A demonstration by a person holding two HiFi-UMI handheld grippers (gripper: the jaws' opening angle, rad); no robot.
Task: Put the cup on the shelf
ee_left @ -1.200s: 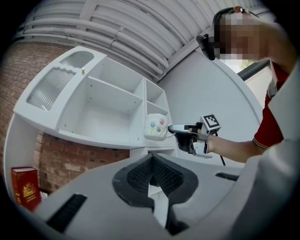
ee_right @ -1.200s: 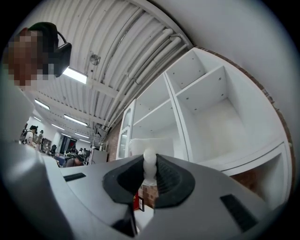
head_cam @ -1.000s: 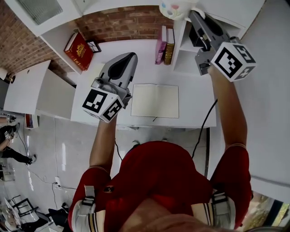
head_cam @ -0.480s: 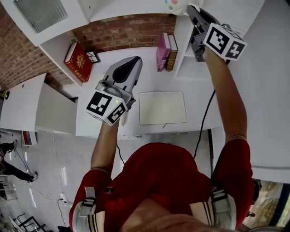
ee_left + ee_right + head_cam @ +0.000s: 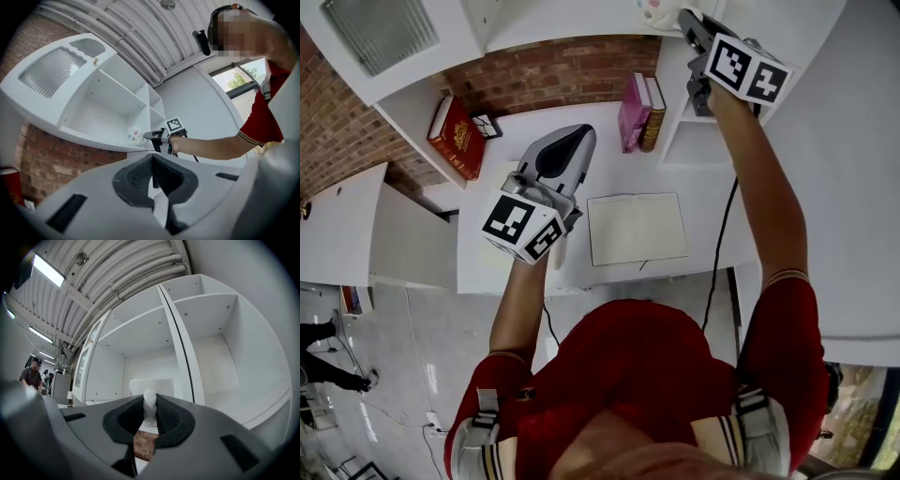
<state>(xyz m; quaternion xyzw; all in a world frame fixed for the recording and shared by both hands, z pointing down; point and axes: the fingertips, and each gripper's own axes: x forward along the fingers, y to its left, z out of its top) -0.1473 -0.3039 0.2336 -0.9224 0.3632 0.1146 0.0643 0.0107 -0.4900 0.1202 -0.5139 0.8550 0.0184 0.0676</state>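
Right gripper view: the right gripper clamps the cup by its handle; the left gripper is closed, empty

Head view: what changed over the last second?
The right gripper, shut on the handle of the white cup with coloured dots, carried it farther up the picture, toward the white shelf unit; grip unchanged. The left gripper stayed shut and empty above the white desk; the open notebook has not moved.
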